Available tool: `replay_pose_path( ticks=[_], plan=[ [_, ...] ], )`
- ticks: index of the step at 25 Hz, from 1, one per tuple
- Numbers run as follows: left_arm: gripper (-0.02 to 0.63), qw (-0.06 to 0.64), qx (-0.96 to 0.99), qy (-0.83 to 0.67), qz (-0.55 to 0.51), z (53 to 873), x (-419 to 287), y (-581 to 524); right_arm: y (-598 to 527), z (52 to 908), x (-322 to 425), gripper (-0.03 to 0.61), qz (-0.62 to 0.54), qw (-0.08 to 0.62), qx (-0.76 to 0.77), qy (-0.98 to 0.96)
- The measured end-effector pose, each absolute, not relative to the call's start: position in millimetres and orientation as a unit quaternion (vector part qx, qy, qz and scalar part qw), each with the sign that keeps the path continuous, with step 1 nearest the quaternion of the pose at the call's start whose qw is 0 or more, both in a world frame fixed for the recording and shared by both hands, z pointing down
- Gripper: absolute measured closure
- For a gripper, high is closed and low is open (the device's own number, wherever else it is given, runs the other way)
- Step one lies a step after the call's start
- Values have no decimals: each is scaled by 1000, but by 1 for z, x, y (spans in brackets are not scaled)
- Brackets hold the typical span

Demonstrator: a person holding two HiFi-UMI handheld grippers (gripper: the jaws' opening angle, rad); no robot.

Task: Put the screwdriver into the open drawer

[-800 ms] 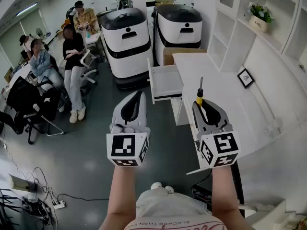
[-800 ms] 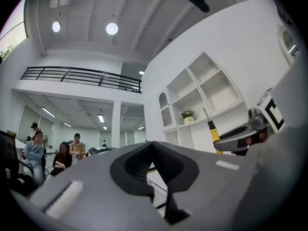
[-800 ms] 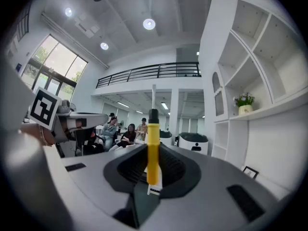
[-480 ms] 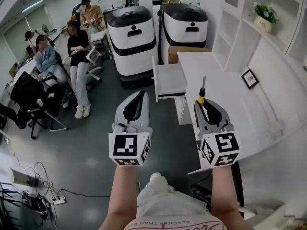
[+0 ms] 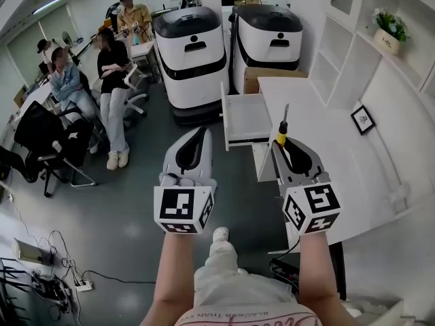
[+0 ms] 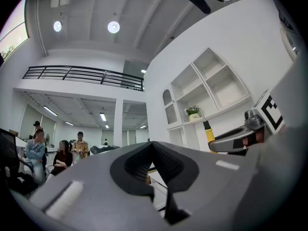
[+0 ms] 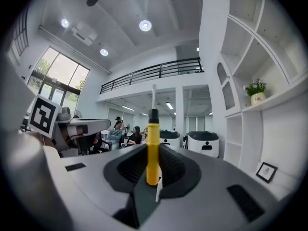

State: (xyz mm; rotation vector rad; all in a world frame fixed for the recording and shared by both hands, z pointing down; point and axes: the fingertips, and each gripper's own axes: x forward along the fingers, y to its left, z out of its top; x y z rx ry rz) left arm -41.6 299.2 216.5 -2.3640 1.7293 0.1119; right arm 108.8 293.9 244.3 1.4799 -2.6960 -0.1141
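A screwdriver (image 5: 281, 134) with a yellow handle and a thin metal shaft stands upright between the jaws of my right gripper (image 5: 279, 145), which is shut on the handle. In the right gripper view the screwdriver (image 7: 153, 129) rises from the right gripper (image 7: 154, 151). The open white drawer (image 5: 242, 119) juts out from the white desk (image 5: 319, 141), just beyond and left of the screwdriver's tip. My left gripper (image 5: 201, 134) hangs over the grey floor, left of the drawer, shut and holding nothing. From the left gripper (image 6: 152, 144), the screwdriver (image 6: 209, 133) shows at the right.
Two white wheeled machines (image 5: 194, 51) stand beyond the drawer, a cardboard box (image 5: 266, 79) beside them. Several people (image 5: 109, 66) sit on chairs at the left. White shelves with a potted plant (image 5: 391, 35) and a picture frame (image 5: 363, 119) line the right. Cables (image 5: 47, 284) lie lower left.
The drawer and desk have drifted slightly right and nearer in the head view, and a shoe now shows between the arms. Both grippers keep their places; the screwdriver stays gripped.
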Motion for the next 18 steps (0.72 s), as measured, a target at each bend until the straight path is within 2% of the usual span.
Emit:
replay_pose_path(
  ticks=[18],
  plan=[
    [604,94,-832,544,52,212,-92,128,141,246,71,502,-25,57,537,-841]
  ],
)
